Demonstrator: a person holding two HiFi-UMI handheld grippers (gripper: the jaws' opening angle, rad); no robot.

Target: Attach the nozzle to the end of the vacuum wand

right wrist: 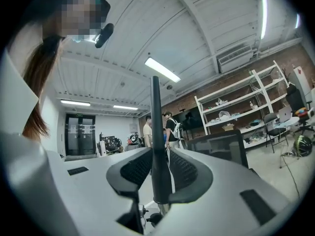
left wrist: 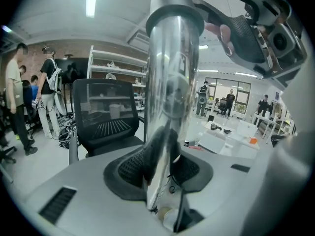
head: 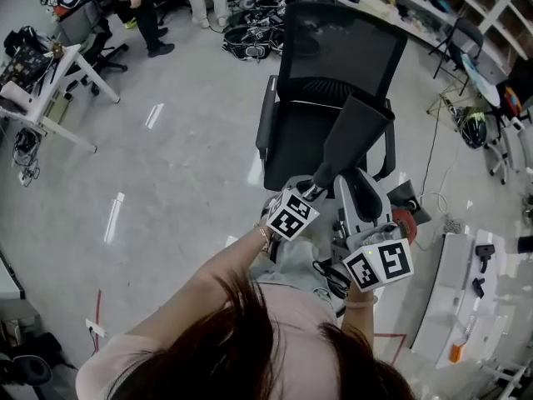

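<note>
A shiny metal vacuum wand (left wrist: 170, 87) stands upright between the jaws of my left gripper (left wrist: 160, 168), which is shut on it. The grey vacuum body (left wrist: 256, 33) sits at the wand's top right, also seen as the grey body (head: 364, 197) in the head view. My right gripper (right wrist: 160, 173) is shut on a thin dark nozzle (right wrist: 156, 132), seen edge-on and pointing up. In the head view the dark tapered nozzle (head: 354, 140) rises in front of the chair, just beyond the left marker cube (head: 291, 215) and the right marker cube (head: 379, 265).
A black mesh office chair (head: 333, 65) stands straight ahead, close to the grippers. White tables (head: 454, 282) with small parts are at the right. People (left wrist: 15, 97) stand at the room's far side, near shelving (right wrist: 246, 107). Cables and gear (head: 258, 15) lie on the floor behind the chair.
</note>
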